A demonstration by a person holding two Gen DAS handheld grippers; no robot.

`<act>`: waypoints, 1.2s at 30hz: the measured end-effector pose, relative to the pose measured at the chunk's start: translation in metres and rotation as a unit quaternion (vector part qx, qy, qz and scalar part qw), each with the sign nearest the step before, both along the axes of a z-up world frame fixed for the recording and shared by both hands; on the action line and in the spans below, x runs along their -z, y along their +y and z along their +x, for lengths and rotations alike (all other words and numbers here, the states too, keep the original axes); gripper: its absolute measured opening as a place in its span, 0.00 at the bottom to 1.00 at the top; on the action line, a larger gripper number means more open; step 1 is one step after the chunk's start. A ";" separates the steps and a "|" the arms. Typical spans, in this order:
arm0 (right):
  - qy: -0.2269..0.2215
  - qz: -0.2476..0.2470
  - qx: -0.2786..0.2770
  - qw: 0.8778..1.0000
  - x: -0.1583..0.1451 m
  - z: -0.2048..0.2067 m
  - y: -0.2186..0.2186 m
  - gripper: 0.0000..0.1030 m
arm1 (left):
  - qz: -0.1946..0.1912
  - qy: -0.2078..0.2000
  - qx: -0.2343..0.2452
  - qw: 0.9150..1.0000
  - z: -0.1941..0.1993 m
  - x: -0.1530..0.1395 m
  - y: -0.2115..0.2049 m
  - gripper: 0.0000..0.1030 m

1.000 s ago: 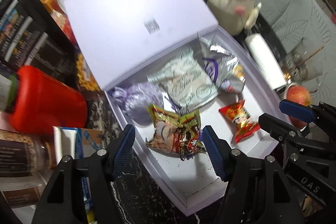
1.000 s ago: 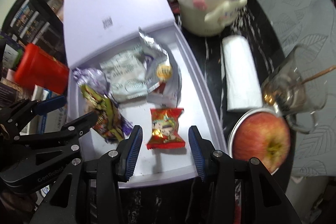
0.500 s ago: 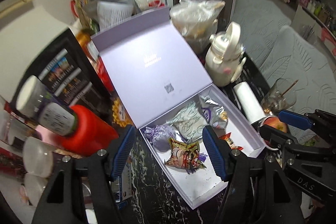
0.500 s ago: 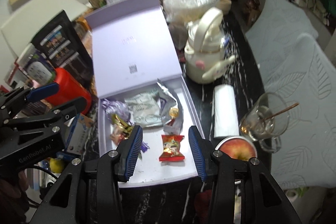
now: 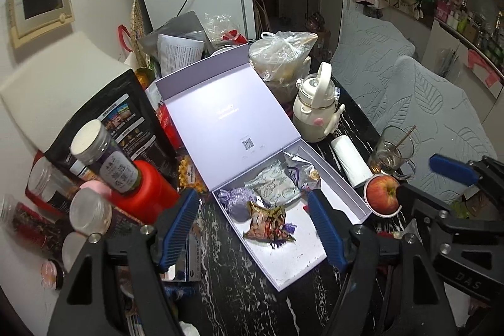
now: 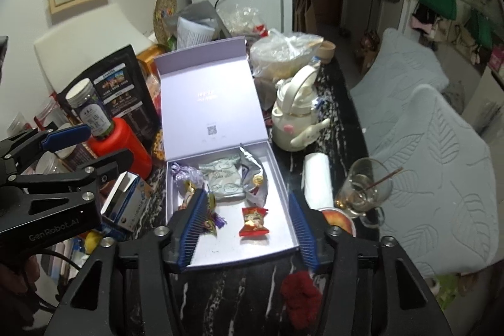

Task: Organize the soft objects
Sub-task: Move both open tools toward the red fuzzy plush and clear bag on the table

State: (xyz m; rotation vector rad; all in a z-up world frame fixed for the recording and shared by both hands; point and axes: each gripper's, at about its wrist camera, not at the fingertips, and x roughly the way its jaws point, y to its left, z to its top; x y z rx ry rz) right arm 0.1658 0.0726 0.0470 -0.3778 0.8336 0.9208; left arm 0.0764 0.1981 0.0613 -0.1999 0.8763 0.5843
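Looking along the left gripper (image 5: 253, 225), its blue-padded jaws are seen parted, having just been opening, with nothing clamped; a pale lilac cardboard box with its hinged lid thrown back (image 5: 338, 192) is framed between them on the black marbled table (image 5: 239, 282); in the tray a crinkled yellow-and-red snack packet (image 5: 267, 221) lies nearest, a small lilac drawstring pouch (image 5: 234, 199) just behind it, a white-and-green sealed sachet (image 5: 274, 185) and a torn silver foil wrapper (image 5: 297, 170) toward the hinge; a red apple on a small plate (image 5: 382, 194) sits just beside the box, near the right gripper (image 5: 422, 181).

Looking along the right gripper (image 6: 245, 224), its jaws are likewise parted and empty, having just been opening; a small red sweet wrapper (image 6: 254, 222) lies apart from the others on the tray floor between the pads; the snack packet (image 6: 209, 218) is partly hidden by one pad; a dark red fuzzy object (image 6: 299, 295) rests on the table outside the box, near the camera; the left gripper (image 6: 86, 147) hangs at the frame's left side, jaws apart.
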 end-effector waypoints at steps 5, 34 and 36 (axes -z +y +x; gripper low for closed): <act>-0.024 0.012 0.006 1.000 -0.012 -0.021 -0.023 0.69 | -0.008 0.002 0.004 1.000 -0.016 -0.002 -0.014 0.70; 0.017 0.006 0.114 0.993 0.020 -0.090 -0.161 0.73 | -0.028 0.032 0.126 0.991 -0.051 0.026 -0.124 0.99; 0.026 0.004 0.124 0.992 0.025 -0.087 -0.172 0.73 | -0.032 0.034 0.136 0.990 -0.046 0.029 -0.131 0.99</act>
